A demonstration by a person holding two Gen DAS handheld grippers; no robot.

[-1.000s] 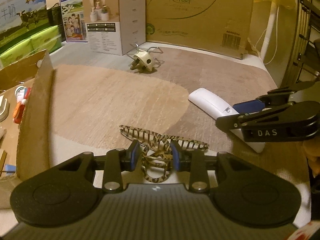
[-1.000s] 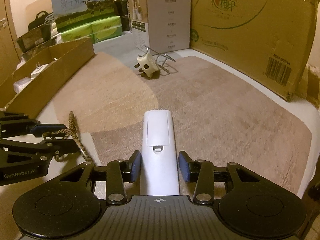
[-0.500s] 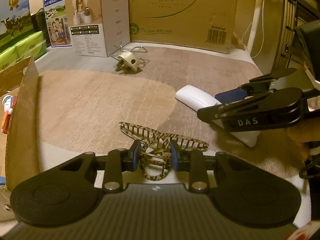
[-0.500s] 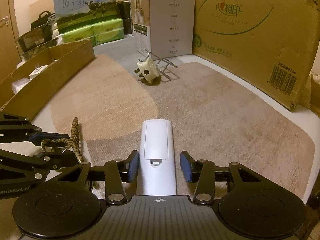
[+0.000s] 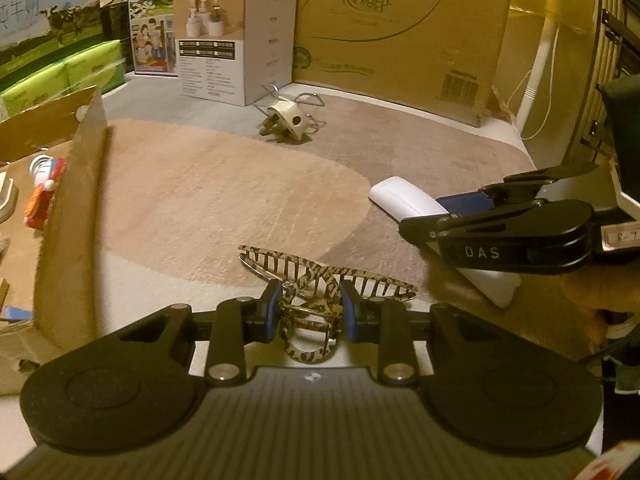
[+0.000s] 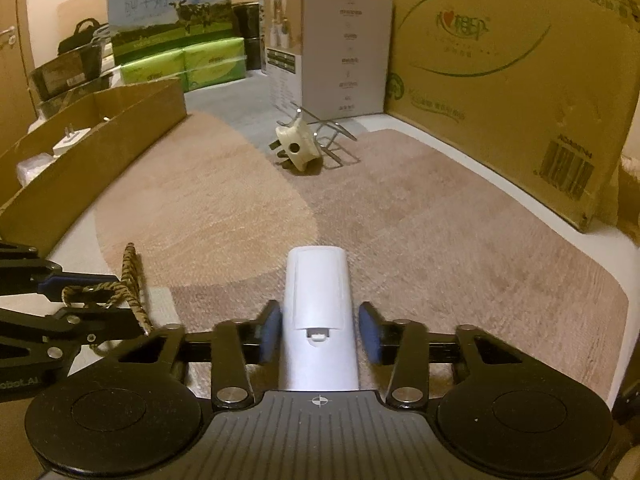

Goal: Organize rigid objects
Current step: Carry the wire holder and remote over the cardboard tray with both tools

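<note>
Left wrist view: the left gripper (image 5: 308, 312) is pinched on the sprung handle end of a leopard-print hair claw (image 5: 320, 276), blue pads pressed to either side of the hinge, the toothed wings spread toward twelve o'clock over the tan rug (image 5: 224, 200). The claw's long axis runs across the picture, nine to three o'clock, teeth pointing away from the camera. At nine o'clock stands an open cardboard box (image 5: 68, 216) already holding small items — probably the destination. At three o'clock the right gripper (image 5: 448, 216) straddles a white remote (image 5: 404, 200), which lies on the rug with its rounded end toward ten o'clock. A cream plug adapter (image 5: 290, 120) sits at twelve o'clock, well apart. Right wrist view: the right gripper (image 6: 319, 330) is closing, the white remote (image 6: 318, 300) between its pads; the left pad looks to touch the casing, while a gap still shows at the right pad, so no firm grip yet. The remote lies battery cover up, long axis straight along the fingers, six to twelve o'clock, far end pointing at twelve. Handling note — finish the squeeze centred across the remote's narrow width before lifting, and keep the wrist level so the smooth casing does not slide out; lift the claw by its hinge without twisting. The cardboard box (image 6: 100, 152) lies at ten o'clock.
</note>
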